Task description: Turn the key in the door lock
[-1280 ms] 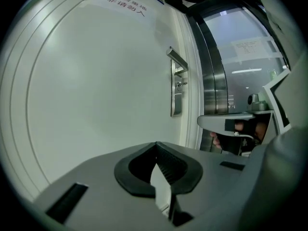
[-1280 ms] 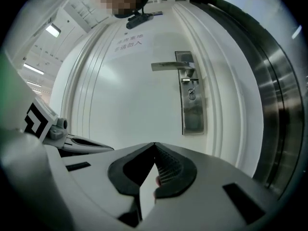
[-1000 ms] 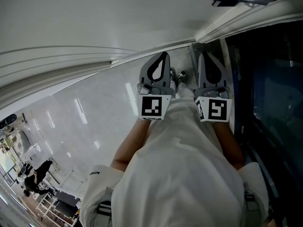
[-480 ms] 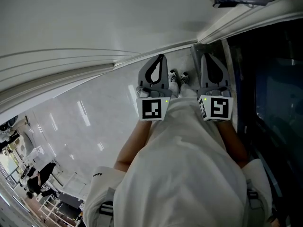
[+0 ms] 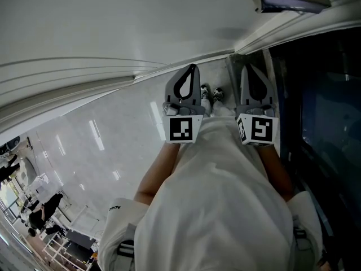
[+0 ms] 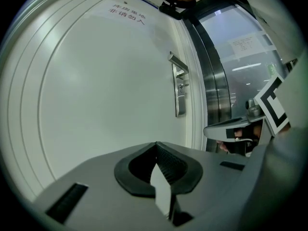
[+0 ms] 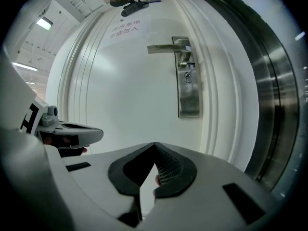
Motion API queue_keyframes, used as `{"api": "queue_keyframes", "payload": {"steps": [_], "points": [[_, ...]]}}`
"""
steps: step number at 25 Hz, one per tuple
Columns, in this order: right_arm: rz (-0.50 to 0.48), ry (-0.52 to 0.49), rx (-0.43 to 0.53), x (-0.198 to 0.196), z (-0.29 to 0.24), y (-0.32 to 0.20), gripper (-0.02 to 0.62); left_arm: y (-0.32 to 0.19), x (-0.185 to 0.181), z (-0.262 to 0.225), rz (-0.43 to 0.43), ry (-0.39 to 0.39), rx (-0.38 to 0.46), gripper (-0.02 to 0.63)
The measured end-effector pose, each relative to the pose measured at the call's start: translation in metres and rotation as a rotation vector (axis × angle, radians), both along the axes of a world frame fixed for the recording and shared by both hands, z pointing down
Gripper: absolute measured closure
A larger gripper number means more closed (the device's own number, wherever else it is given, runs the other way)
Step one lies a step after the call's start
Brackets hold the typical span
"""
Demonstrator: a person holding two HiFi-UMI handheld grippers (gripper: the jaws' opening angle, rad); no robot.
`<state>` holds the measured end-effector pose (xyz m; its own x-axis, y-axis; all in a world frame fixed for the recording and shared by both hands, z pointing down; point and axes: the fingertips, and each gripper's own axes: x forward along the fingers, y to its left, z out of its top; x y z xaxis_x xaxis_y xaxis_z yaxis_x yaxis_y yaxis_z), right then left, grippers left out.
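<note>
A shiny pale floor [image 5: 96, 145] fills the left of the head view. The left gripper [image 6: 156, 144] is held out in front of the person's white shirt [image 5: 220, 196], nearly level. Its jaws are clenched tip to tip with nothing between them. Just beside it, with the person's shoes [image 5: 210, 93] showing in the gap below, the right gripper [image 7: 154, 144] points the same way. It too is clenched and empty.

Both face a white door [image 7: 120, 95] with curved mouldings and a small sign [image 7: 124, 29] near its top. Toward the door's right edge sits a metal handle [image 7: 166, 48], lying level on a long lock plate [image 7: 188, 100]. The key [image 7: 187, 76] is in the lock just under the handle, with a small ring hanging from it. It is well apart from both grippers, and neither touches the door.

Right of the door runs a steel frame [image 7: 269, 81], and beyond it stands dark glass [image 5: 321, 95].
</note>
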<state>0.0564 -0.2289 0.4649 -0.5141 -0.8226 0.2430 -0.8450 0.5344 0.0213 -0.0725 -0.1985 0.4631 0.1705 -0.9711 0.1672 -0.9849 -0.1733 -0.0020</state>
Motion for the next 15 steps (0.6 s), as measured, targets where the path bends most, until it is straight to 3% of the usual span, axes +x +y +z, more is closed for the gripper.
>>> {"api": "queue_keyframes", "payload": {"steps": [15], "points": [[0.019,0.033,-0.050,0.003,0.012,-0.002,0.592,0.000,0.004,0.010,0.014,-0.021,-0.040,0.600]]}}
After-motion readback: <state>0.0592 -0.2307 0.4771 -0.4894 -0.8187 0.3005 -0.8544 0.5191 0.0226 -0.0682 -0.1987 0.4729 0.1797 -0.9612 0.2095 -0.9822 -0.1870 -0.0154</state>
